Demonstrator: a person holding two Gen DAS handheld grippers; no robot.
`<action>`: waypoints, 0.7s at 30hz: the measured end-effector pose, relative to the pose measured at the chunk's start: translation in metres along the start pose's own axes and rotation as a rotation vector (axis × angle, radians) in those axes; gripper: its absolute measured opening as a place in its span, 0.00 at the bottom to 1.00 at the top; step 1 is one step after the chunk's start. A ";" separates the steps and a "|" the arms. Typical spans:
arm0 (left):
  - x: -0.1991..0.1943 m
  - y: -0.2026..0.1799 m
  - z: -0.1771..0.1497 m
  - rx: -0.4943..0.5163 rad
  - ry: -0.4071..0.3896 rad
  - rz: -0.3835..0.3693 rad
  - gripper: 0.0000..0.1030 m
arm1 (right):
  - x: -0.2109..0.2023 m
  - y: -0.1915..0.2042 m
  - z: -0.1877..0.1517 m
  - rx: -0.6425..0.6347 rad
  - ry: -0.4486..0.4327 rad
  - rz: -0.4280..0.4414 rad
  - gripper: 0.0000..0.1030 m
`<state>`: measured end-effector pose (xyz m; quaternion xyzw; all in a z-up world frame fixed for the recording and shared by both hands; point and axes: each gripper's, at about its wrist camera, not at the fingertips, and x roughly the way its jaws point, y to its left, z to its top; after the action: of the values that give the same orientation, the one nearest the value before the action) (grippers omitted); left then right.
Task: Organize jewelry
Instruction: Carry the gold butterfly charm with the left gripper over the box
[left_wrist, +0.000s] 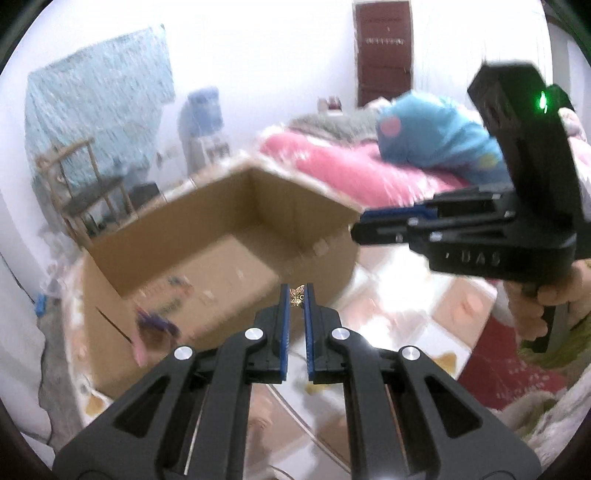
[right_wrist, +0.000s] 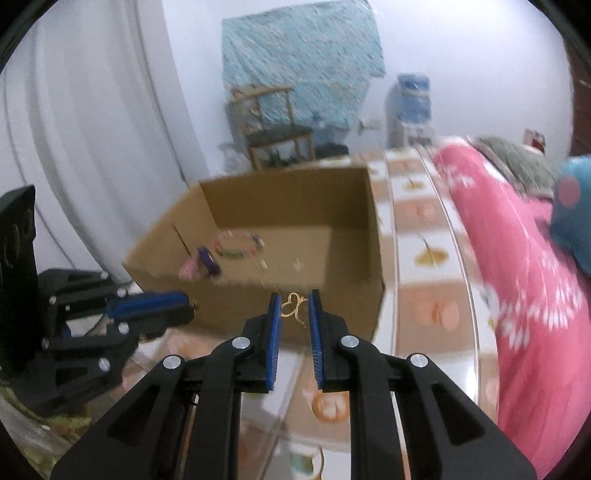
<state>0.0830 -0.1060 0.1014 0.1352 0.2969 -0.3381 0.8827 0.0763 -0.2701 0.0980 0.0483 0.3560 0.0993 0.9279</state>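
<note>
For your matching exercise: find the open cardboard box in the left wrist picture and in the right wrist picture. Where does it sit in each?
Left wrist: the cardboard box fills the centre-left, beyond the left gripper.
Right wrist: it sits mid-frame, just beyond the right gripper.
Shared landmark: the blue cloth on the wall behind a wooden chair.

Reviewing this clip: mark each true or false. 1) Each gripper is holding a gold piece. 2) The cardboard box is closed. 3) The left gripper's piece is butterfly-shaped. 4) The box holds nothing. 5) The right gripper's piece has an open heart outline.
1) True: the left gripper and right gripper are each shut on a gold piece.
2) False: the cardboard box is open-topped.
3) True: a gold butterfly piece.
4) False: a beaded bracelet and purple item lie inside.
5) True: a gold heart piece.
</note>
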 end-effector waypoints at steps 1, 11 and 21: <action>-0.001 0.005 0.004 -0.007 -0.009 -0.002 0.06 | 0.003 -0.001 0.008 -0.012 -0.008 0.011 0.15; 0.078 0.058 0.034 -0.058 0.153 0.024 0.06 | 0.084 -0.016 0.046 -0.036 0.130 0.088 0.15; 0.137 0.077 0.030 -0.110 0.334 0.021 0.06 | 0.119 -0.014 0.047 -0.065 0.223 0.065 0.15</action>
<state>0.2297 -0.1339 0.0433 0.1440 0.4560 -0.2851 0.8307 0.1966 -0.2582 0.0533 0.0183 0.4517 0.1455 0.8800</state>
